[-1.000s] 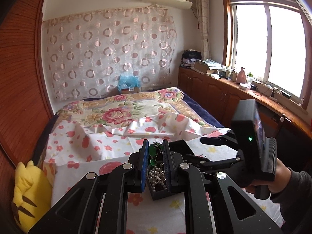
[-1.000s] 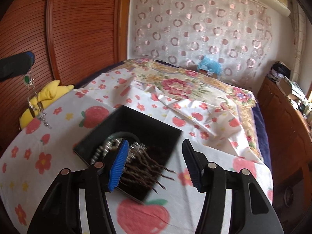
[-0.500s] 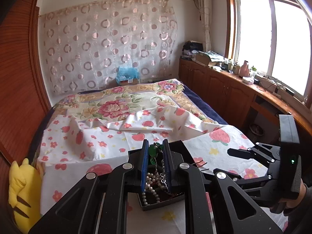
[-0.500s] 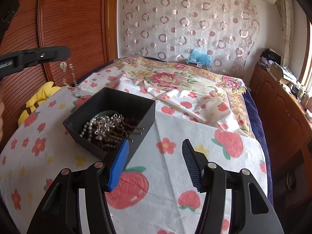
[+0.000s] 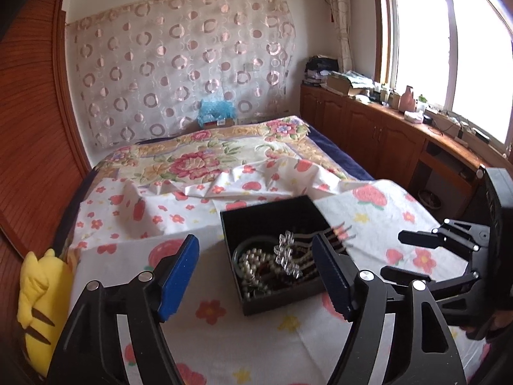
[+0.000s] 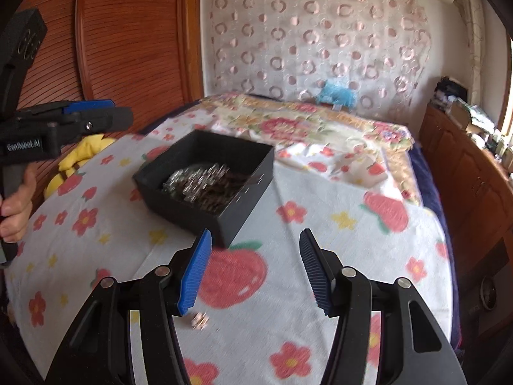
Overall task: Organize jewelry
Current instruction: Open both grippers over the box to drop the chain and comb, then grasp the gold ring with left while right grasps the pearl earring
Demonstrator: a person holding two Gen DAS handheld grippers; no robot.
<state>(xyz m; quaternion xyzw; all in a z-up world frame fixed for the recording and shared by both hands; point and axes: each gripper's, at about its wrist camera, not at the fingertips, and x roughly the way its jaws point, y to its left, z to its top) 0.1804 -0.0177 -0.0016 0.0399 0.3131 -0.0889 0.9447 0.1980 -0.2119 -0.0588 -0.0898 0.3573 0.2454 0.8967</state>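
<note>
A black open box (image 5: 272,215) sits on the flowered bedsheet (image 5: 198,327) and holds a pearl string (image 5: 253,266), a silver hair ornament (image 5: 288,253) and dark hairpins. The box also shows in the right wrist view (image 6: 205,179). My left gripper (image 5: 255,268) is open and empty, just in front of the box. My right gripper (image 6: 255,261) is open and empty, pulled back from the box's near corner. A small pinkish trinket (image 6: 200,320) lies on the sheet by my right gripper's left finger. The left gripper also shows from the side in the right wrist view (image 6: 96,118).
A yellow plush toy (image 5: 41,295) lies at the bed's left edge by the wooden wall panel (image 5: 32,128). Wooden cabinets (image 5: 384,134) with clutter run under the window on the right. A blue bag (image 5: 214,112) sits at the bed's head.
My left gripper opened and let go of the green-pendant chain over the box. Both grippers drew back from the box; the right one is now lower and nearer the sheet.
</note>
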